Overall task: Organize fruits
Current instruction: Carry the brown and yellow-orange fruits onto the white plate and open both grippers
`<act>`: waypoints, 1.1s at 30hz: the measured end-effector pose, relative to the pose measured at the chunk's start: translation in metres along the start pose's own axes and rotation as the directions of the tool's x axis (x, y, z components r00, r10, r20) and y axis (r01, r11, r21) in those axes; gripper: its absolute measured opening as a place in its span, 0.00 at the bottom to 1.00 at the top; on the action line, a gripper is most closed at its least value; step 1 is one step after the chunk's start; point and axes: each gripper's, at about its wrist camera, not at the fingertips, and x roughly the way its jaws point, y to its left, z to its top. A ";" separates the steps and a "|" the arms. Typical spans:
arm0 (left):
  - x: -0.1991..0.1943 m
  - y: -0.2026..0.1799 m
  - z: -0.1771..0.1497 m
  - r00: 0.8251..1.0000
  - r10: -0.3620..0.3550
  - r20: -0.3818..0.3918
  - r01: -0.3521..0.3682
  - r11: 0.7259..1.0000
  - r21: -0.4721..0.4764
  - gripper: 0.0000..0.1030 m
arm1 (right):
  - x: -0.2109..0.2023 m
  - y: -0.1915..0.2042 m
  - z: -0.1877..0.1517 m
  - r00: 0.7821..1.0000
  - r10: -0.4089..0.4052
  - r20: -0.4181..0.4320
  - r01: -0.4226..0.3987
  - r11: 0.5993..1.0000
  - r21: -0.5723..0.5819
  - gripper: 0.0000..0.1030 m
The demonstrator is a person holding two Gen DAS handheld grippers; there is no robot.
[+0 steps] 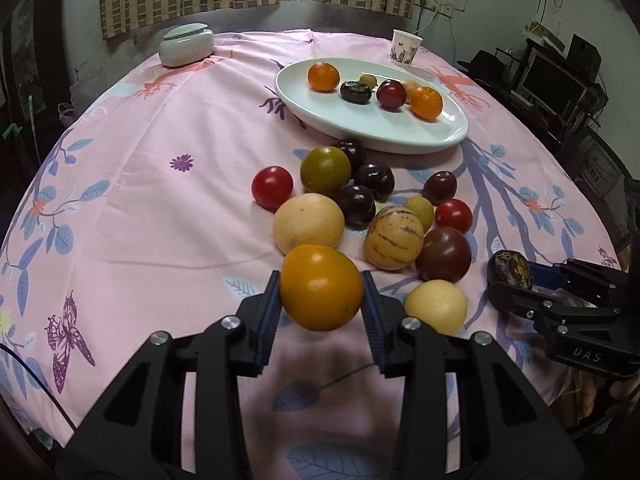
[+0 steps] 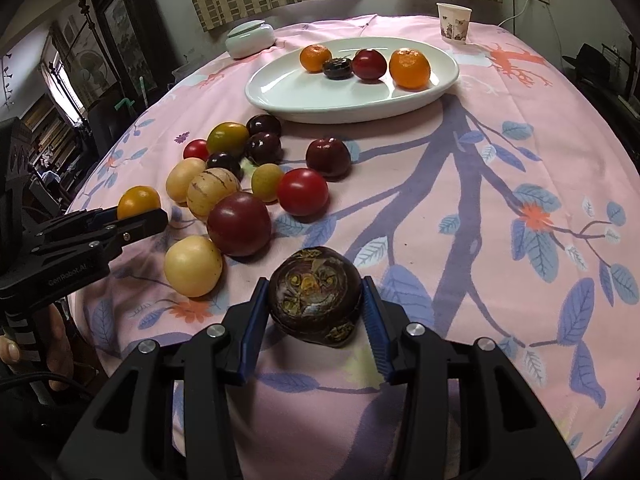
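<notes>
My left gripper (image 1: 322,306) is shut on an orange fruit (image 1: 321,287), held just above the pink tablecloth at the near side of the fruit pile (image 1: 360,208). My right gripper (image 2: 316,312) is shut on a dark brown wrinkled fruit (image 2: 315,295), held low over the cloth to the right of the pile (image 2: 240,184). Each gripper shows in the other's view: the right gripper (image 1: 516,280) at the right, the left gripper (image 2: 132,216) at the left. A white oval plate (image 1: 400,132) (image 2: 304,96) beyond the pile holds several fruits, among them two oranges and a dark red plum.
A pale green lidded jar (image 1: 187,45) (image 2: 250,39) and a paper cup (image 1: 406,48) (image 2: 453,23) stand at the table's far side. The round table's edge curves close on both sides. A desk with monitors (image 1: 556,80) stands at the right.
</notes>
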 end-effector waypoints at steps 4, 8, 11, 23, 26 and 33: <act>-0.004 0.002 0.000 1.000 -0.008 0.008 0.008 1.000 -0.001 0.38 | 0.000 0.001 0.000 1.000 -0.003 -0.003 0.003 1.000 0.000 0.45; -0.006 0.002 0.000 1.000 -0.014 0.013 0.014 1.000 0.004 0.38 | -0.001 0.003 0.001 1.000 0.003 0.003 -0.003 1.000 -0.003 0.45; -0.008 0.003 0.001 1.000 -0.018 0.013 0.018 1.000 -0.002 0.38 | -0.005 0.002 0.003 1.000 0.003 0.019 -0.003 1.000 -0.002 0.45; -0.004 0.001 0.065 0.999 -0.039 0.013 0.038 0.997 0.068 0.38 | -0.022 0.000 0.039 0.998 0.040 0.045 -0.038 0.998 -0.051 0.45; 0.005 0.001 0.107 0.999 -0.026 0.020 0.024 0.997 0.072 0.38 | -0.021 0.002 0.072 0.996 0.077 0.046 -0.073 0.993 -0.092 0.45; 0.076 -0.006 0.190 0.999 -0.026 -0.034 0.027 0.999 0.021 0.38 | 0.022 0.013 0.158 0.993 -0.057 0.107 0.077 0.978 -0.196 0.45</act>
